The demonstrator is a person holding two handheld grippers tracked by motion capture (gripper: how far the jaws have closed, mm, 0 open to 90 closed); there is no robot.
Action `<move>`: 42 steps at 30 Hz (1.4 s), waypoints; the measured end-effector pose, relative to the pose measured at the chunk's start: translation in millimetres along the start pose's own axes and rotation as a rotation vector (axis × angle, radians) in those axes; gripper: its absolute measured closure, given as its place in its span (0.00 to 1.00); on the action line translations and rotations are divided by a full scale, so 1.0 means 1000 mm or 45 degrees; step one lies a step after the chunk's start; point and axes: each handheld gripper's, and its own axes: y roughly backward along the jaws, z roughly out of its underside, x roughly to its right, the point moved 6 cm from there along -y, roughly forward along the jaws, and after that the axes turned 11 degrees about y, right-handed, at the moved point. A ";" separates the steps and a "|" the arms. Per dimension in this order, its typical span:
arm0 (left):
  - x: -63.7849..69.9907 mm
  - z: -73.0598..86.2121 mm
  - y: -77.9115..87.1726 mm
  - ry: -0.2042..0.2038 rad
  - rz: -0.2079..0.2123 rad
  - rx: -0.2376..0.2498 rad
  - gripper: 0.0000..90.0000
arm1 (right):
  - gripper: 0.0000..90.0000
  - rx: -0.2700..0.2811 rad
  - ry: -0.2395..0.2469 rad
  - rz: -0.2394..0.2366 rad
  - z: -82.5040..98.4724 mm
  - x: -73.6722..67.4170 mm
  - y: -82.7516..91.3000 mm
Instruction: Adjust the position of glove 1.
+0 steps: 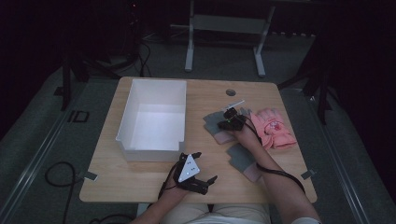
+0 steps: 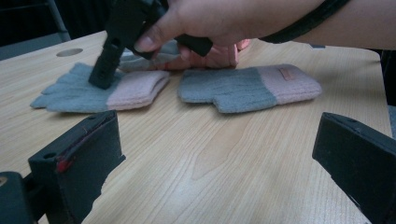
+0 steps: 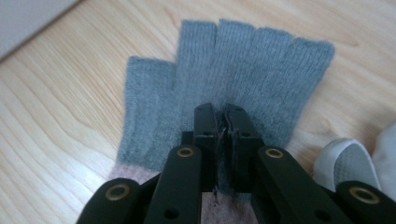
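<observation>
Light wood-grain tabletop (image 1: 140, 179), rounded corners, with a round grommet hole (image 1: 230, 92) near its far edge; it stands in a dim room on grey floor, with cables (image 1: 58, 179) trailing at the left and the white metal legs of another frame (image 1: 189, 42) beyond. A white open bin (image 1: 152, 119) sits on the tabletop's left half, empty inside. To the right of the bin lies a grey fingerless glove with a pink cuff (image 3: 233, 70), flat, fingers spread. A second grey-and-pink glove (image 2: 250, 86) lies just beside it, nearer the person. A pink glove (image 1: 273, 127) rests further right of the bin, close to the tabletop's right edge. The right hand-held gripper (image 3: 223, 122) is pressed down on the first glove, jaws drawn together and pinching its grey knit. The left hand-held gripper (image 1: 198, 175) rests in front of the bin, near the tabletop's near edge, jaws spread wide apart and holding nothing.
</observation>
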 end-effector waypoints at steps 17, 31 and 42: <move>0.001 0.000 0.002 -0.021 -0.033 0.024 0.01 | 0.95 0.269 -0.428 0.113 -0.015 -0.075 0.067; 0.002 0.000 0.002 -0.030 -0.030 0.029 0.01 | 0.94 0.127 -0.503 0.150 0.014 -0.091 0.016; 0.002 0.000 0.002 -0.029 -0.023 0.026 0.01 | 0.78 0.145 -0.544 0.149 0.014 -0.089 0.011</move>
